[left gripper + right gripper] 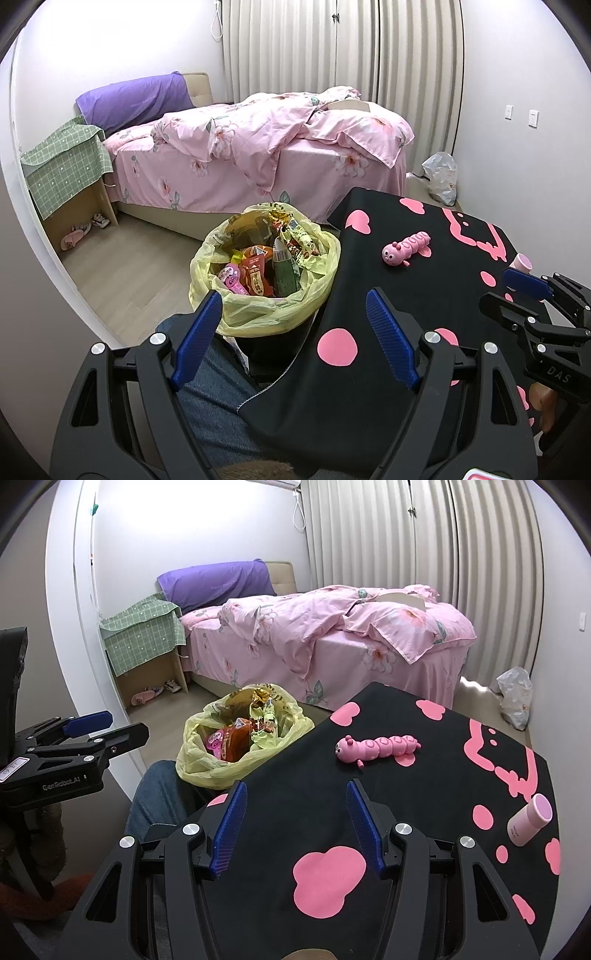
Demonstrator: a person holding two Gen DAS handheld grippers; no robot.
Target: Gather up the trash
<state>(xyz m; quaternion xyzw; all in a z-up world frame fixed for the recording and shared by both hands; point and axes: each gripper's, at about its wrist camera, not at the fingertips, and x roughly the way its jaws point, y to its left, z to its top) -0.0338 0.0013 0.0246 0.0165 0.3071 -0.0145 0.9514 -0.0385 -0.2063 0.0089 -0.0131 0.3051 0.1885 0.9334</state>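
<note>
Through the left wrist view, the left gripper hangs with its blue pads spread wide and nothing between them, above the near left edge of a black tablecloth patterned with pink hearts and blobs. Just beyond its left finger stands a trash bin lined with a yellow plastic bag, touching the table's left edge and filled with snack wrappers in orange, pink and green. A pink caterpillar toy lies on the cloth further off to the right. At the right edge, the right gripper shows side-on, and whether it is parted cannot be told from here. A bed with a pink floral duvet fills the far side of the room.

From the right wrist view, the right gripper is also spread and empty, hovering over the cloth. The caterpillar toy lies ahead of it, well apart. A pink cylindrical container lies on its side near the right edge of the table. The lined bin sits to the far left, wrappers heaped inside. The left gripper appears at the left edge, parted.
</note>
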